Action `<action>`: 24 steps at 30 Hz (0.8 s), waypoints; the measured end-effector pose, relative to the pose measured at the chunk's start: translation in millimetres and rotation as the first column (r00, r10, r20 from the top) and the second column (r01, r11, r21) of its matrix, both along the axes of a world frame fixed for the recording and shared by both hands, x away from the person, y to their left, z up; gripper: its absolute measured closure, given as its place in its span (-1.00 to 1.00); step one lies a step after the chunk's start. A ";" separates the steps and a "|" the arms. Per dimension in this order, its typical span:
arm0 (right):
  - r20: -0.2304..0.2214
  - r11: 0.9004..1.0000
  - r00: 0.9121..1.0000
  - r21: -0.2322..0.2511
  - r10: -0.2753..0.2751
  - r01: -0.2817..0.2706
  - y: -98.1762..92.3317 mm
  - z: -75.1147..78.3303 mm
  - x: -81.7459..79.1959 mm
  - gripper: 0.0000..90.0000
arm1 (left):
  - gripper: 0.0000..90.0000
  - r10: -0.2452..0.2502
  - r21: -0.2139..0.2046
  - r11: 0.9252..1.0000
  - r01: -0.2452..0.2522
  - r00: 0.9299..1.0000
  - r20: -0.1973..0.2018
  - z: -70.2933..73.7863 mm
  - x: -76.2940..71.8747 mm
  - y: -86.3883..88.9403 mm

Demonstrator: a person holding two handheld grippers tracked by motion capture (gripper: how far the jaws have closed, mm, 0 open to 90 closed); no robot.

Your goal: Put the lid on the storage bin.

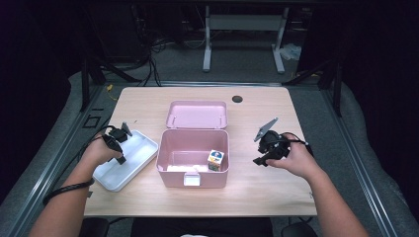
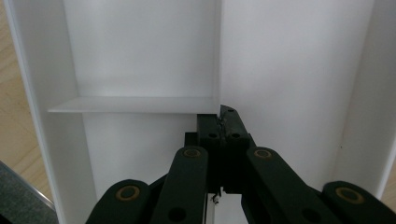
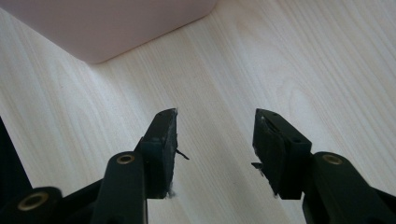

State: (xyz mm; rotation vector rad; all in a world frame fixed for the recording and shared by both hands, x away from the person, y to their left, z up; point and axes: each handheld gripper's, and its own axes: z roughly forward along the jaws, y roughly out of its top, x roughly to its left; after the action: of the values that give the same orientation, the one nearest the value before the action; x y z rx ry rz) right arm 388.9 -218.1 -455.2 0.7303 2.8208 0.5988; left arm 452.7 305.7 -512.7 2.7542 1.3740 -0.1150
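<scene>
My left gripper (image 1: 120, 148) is down inside the white divided tray (image 1: 143, 154) at the near left of the wooden table (image 1: 257, 197), and in the left gripper view its jaws are pressed together on the thin partition wall (image 2: 218, 56) that runs up the middle of the tray, right at the corner where a cross divider (image 2: 133, 105) meets it. That tray sits just left of the pink storage box (image 1: 170, 163), touching or nearly touching its side; I cannot tell which. The box stands in the middle of the table with its lid (image 1: 196, 114) thrown back on the far side, and a small printed carton (image 1: 215, 160) stands upright in its near right corner. My right gripper (image 1: 260, 157) hangs over bare tabletop to the right of the box, apart from it, its jaws standing moderately wide with nothing between them but wood grain.
</scene>
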 end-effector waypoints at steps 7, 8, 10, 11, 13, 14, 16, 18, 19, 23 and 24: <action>0.006 1.000 1.000 0.006 0.000 0.000 0.4 -0.8 -0.2 0.11 | 0.99 -0.011 -0.003 1.000 0.011 1.000 0.021 16.8 -2.1 2.0; 0.005 1.000 1.000 0.004 -0.002 0.002 0.6 -0.9 -0.4 0.11 | 0.99 -0.013 -0.006 1.000 0.013 1.000 0.023 19.6 -2.6 2.3; 0.011 1.000 1.000 0.003 0.001 -0.001 0.9 -0.9 -0.4 0.11 | 0.99 -0.015 -0.012 1.000 0.016 0.999 0.030 25.2 -3.7 2.4; 0.011 1.000 1.000 0.002 -0.001 0.001 0.9 -0.7 -0.6 0.11 | 0.99 -0.017 -0.015 1.000 0.018 0.999 0.032 27.9 -4.3 2.4; 0.010 1.000 1.000 0.003 0.001 -0.001 0.8 -0.7 -0.5 0.11 | 0.99 -0.029 -0.012 0.999 0.030 0.999 0.036 33.8 -5.2 3.1; 0.006 1.000 1.000 0.002 -0.005 0.005 0.8 -0.6 -0.8 0.11 | 0.99 -0.035 -0.010 0.999 0.036 0.999 0.039 37.1 -5.5 3.5; 0.004 1.000 1.000 0.003 0.002 -0.002 0.5 -0.7 -0.5 0.11 | 0.99 -0.041 -0.016 0.999 0.042 0.998 0.051 43.6 -6.6 4.5; 0.004 1.000 1.000 0.000 0.004 -0.004 0.6 -0.7 -0.7 0.11 | 0.99 -0.049 -0.025 0.998 0.050 0.997 0.060 51.6 -8.2 5.1; 0.007 1.000 1.000 -0.001 0.002 -0.002 0.8 -1.0 -1.0 0.11 | 0.99 -0.052 -0.030 0.998 0.054 0.996 0.068 54.5 -8.6 5.2; 0.000 1.000 1.000 0.000 0.005 -0.005 2.2 -2.6 -1.1 0.11 | 0.99 -0.075 -0.047 0.996 0.080 0.993 0.092 71.7 -10.9 4.3; 0.004 1.000 1.000 -0.003 0.008 -0.008 2.6 -2.8 -1.1 0.11 | 0.99 -0.090 -0.051 0.994 0.095 0.991 0.102 76.6 -11.7 3.5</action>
State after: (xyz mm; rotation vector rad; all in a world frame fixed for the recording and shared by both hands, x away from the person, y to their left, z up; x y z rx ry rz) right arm 387.8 -215.6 -458.0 0.7174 2.8213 0.5961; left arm 441.0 309.2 -436.1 2.7375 1.2013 -0.0197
